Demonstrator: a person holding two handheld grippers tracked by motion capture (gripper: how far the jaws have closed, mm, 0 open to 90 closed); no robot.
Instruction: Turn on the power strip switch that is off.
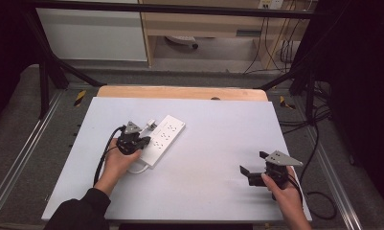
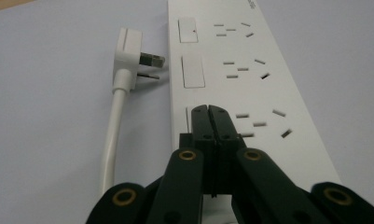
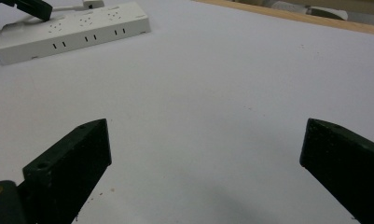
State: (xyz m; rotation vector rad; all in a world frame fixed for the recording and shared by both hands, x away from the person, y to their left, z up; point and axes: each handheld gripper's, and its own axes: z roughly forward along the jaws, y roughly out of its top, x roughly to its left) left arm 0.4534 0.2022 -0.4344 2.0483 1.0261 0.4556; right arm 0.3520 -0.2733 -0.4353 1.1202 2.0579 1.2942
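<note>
Power strip [image 2: 250, 79]: white, long, lying flat on the white table sheet [image 1: 213, 143]. Small grey lettering at its far end in the left gripper view, too small to read. No other writing legible.

Left gripper [image 2: 208, 109]: jaws pressed fully together, nothing between them. The tips sit over the near end of the power strip, at the edge of its nearest switch; whether they touch the surface cannot be told. Two more flat switches [image 2: 193, 71] lie ahead of the tips, with rows of socket slots to the right of them.

Plug [image 2: 131, 56]: white, with metal pins pointing at the strip's side, on the sheet ahead and left of the left gripper, just beside the strip but apart from it. Its cable [image 2: 111, 135] runs back past the jaws on the left.

Right gripper [image 3: 205, 154]: jaws spread wide, empty, over bare sheet. The power strip [image 3: 68, 30] is well apart, far ahead and to its left.

Open room: broad bare sheet between the two grippers. In the high view the right gripper [image 1: 251, 163] sits near the sheet's right edge and near corner; a wooden edge [image 1: 180, 92] borders the far side.
</note>
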